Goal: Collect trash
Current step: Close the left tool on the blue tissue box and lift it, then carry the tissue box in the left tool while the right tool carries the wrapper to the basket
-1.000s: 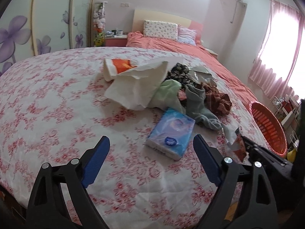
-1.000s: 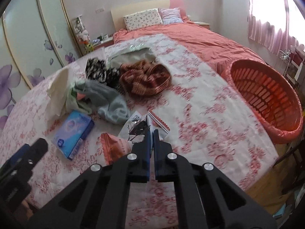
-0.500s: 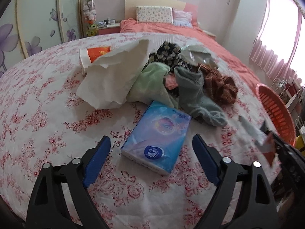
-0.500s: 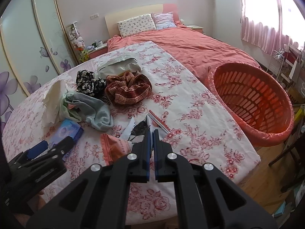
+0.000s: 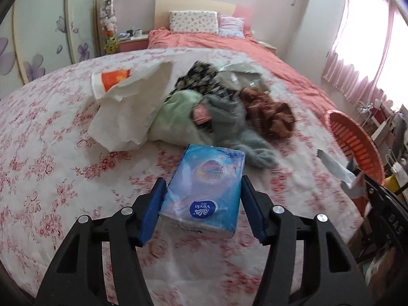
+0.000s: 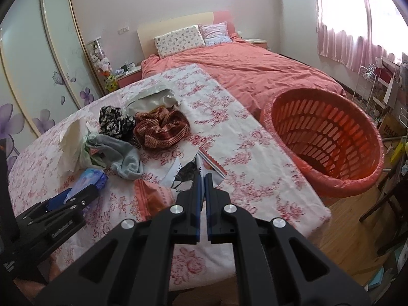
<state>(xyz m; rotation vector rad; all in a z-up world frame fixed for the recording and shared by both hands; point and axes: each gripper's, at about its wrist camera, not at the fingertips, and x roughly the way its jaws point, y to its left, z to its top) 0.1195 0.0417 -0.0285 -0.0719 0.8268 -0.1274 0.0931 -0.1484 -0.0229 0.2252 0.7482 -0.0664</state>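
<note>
In the left wrist view, the left gripper (image 5: pixel 202 205) is reaching over the floral bedspread (image 5: pixel 46 158), and its jaws have just been closing around a blue tissue pack (image 5: pixel 204 188). The pack is sitting between the two blue pads; the left pad is touching its side, while the right pad is lying just beside its edge, and a firm squeeze cannot be told. At twelve o'clock from the pack, a heap of clothes (image 5: pixel 229 109) is lying on the bedspread, with a torn white paper bag (image 5: pixel 130 112) at about eleven o'clock. At three o'clock, near the frame's edge, a crumpled wrapper (image 5: pixel 336 170) is hanging from the right gripper's tip, with an orange laundry basket (image 5: pixel 354 142) beyond it.

In the right wrist view, the right gripper (image 6: pixel 203 178) is staying almost fully closed, its pads pinching the wrapper (image 6: pixel 183 178), which is spreading out at eleven o'clock from the fingertips, along with an orange piece below it. The basket (image 6: pixel 329 137) is standing at two o'clock, off the bedspread's (image 6: pixel 255 163) edge, against the salmon bed (image 6: pixel 255 68). The left gripper (image 6: pixel 76 199) is showing at nine o'clock, with the tissue pack (image 6: pixel 91 178) in its jaws. The clothes heap (image 6: pixel 142 130) is lying at eleven o'clock.
</note>
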